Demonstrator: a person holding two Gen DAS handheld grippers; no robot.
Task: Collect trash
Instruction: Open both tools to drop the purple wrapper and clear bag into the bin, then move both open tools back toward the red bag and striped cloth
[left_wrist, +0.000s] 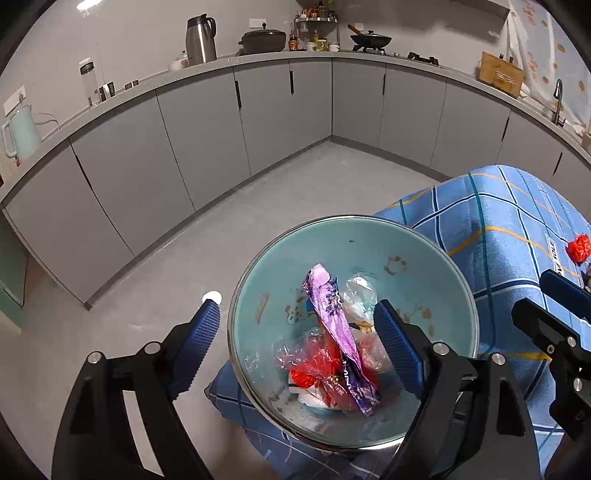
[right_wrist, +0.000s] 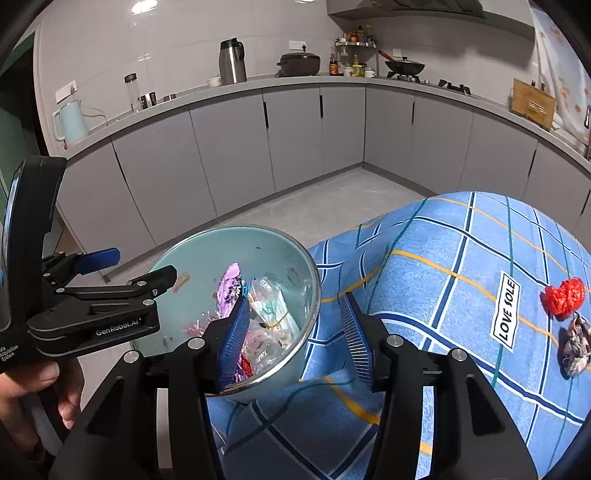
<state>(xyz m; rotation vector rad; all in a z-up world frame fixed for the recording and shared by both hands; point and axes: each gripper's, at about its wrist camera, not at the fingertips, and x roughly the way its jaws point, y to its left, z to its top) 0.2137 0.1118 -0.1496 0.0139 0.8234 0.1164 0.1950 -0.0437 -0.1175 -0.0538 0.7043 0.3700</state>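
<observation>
A teal bin with a metal rim (left_wrist: 369, 221) (right_wrist: 314, 280) stands beside the table and holds several wrappers: a purple one (left_wrist: 332, 325), red film (left_wrist: 314, 365) and clear plastic (right_wrist: 269, 306). My left gripper (left_wrist: 299, 343) is open and empty, its jaws straddling the bin's left rim from above. My right gripper (right_wrist: 295, 332) is open and empty over the bin's right rim; it also shows in the left wrist view (left_wrist: 554, 317). A crumpled red wrapper (right_wrist: 563, 297) (left_wrist: 580, 248) and a greyish crumpled wrapper (right_wrist: 574, 345) lie on the blue checked tablecloth (right_wrist: 443, 266).
The left gripper's body (right_wrist: 103, 317) and the hand holding it sit left of the bin. Grey floor (left_wrist: 258, 206) lies beyond. An L-shaped counter (left_wrist: 258, 61) with grey cabinets carries kettles, a pot, a wok and a cutting board. A white disc (left_wrist: 211, 296) lies on the floor.
</observation>
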